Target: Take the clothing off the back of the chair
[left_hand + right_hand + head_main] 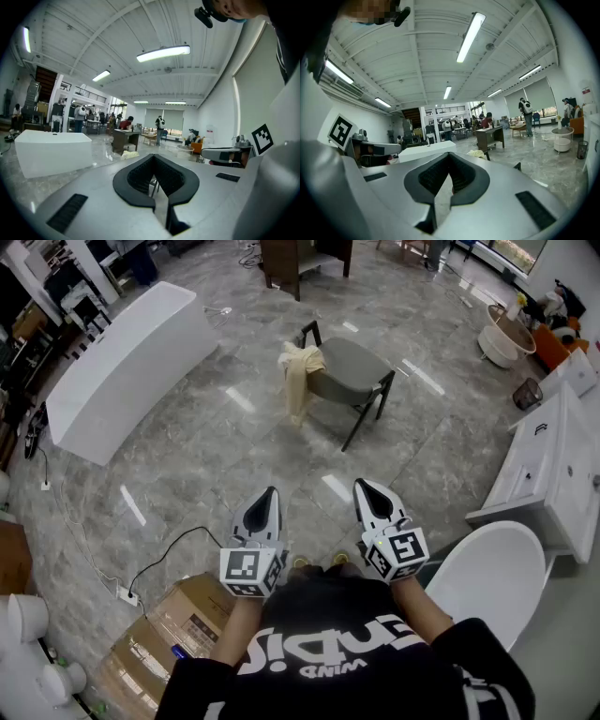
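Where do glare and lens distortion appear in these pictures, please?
Head view: pale glare streaks on the glossy floor, chair sharp. Left gripper view: fisheye bending, dark corners, ceiling lamp overexposed. Right gripper view: the same bending and corners.

Bright, even indoor light. Long ceiling lamps are the source, seen overhead in both gripper views. In the head view their glare lies as white streaks on the polished floor left of, right of and nearer than the chair. The shadow beneath the chair is faint and soft. Both gripper views bulge strongly, darkening to black corners, and their nearest foreground is slightly soft.
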A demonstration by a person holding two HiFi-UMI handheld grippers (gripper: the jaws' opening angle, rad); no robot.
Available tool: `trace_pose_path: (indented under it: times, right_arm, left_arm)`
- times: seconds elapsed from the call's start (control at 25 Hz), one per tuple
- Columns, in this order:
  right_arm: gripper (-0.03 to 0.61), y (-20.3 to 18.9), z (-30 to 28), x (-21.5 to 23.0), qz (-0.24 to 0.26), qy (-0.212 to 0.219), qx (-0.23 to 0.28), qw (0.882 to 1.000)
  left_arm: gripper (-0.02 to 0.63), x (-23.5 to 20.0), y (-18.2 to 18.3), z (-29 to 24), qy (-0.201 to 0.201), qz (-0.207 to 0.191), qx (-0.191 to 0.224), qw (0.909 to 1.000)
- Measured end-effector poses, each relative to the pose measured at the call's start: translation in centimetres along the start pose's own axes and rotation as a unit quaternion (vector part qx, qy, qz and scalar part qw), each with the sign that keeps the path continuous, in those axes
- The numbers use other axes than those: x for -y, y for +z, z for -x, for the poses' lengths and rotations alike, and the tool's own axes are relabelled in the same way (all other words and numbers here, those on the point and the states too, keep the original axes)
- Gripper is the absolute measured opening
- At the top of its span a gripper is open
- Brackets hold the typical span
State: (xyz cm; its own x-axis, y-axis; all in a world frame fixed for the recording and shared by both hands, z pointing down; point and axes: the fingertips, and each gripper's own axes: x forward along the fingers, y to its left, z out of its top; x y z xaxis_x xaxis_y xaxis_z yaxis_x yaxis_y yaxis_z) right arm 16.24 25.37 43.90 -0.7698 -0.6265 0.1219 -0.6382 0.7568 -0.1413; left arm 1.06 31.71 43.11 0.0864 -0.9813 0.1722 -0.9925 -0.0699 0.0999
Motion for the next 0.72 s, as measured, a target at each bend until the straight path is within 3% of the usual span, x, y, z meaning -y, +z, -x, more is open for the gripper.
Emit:
trace_pose_path:
  times: [0.32, 0.72]
  right_arm:
    - [0.012, -0.3, -0.3, -2.4, -0.007, 0.018, 0.007, 1.000]
    - [0.012, -1.7, 0.1, -1.1, -0.023, -0.036, 0.013, 0.999]
  left_arm:
    - [0.014, -0.6, -0.1, 0.1, -0.021, 0.003, -0.005, 0.9998]
    - [0.014, -1.9, -1.0, -1.4, -0.050, 0.003, -0.003, 0.9987]
